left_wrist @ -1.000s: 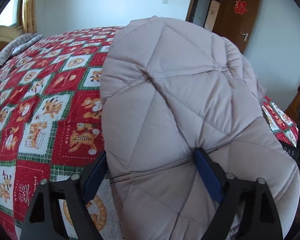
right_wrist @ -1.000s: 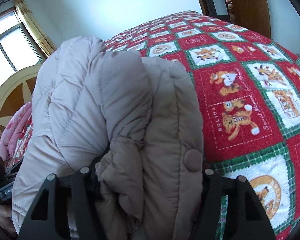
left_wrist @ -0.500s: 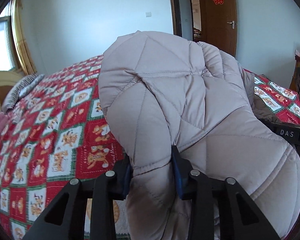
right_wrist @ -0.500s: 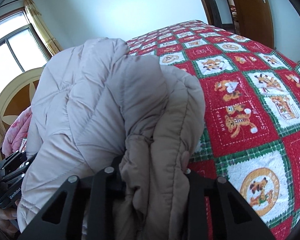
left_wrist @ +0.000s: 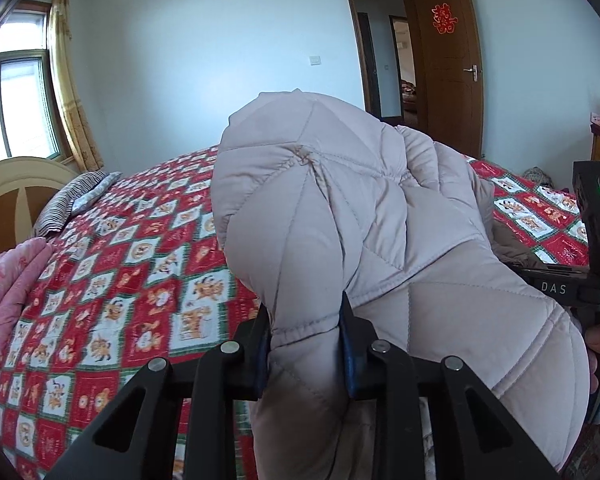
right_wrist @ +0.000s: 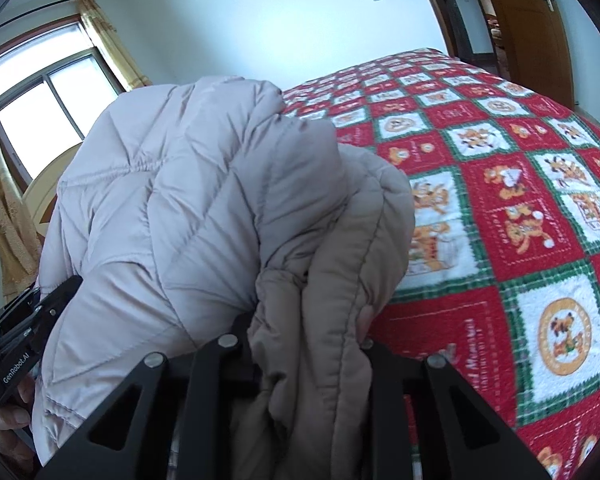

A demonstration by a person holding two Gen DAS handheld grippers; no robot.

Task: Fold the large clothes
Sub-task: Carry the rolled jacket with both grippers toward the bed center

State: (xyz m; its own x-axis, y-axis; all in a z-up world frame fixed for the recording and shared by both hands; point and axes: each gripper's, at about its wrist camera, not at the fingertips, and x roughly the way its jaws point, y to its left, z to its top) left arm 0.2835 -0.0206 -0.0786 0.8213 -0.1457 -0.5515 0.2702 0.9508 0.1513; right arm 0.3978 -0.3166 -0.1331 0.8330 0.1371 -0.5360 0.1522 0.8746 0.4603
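Above the bed [left_wrist: 112,264] we lift the padded coat [left_wrist: 340,216], left gripper [left_wrist: 304,344] and right gripper [right_wrist: 308,344] both closing tighter on its bunched edges, and we should raise them evenly to avoid slipping.

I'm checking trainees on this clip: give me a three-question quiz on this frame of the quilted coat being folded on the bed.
1. True or false: the left gripper has a fold of the quilted coat between its jaws.
2. What does the right gripper hold? A) the pink blanket B) the coat's bunched edge C) nothing
3. Fill in: the coat lies over a red, green and white ____.

Key:
1. True; the jaws are closing on the fold.
2. B; a thick bunch fills the closing jaws.
3. Bedspread, with cartoon animal squares.
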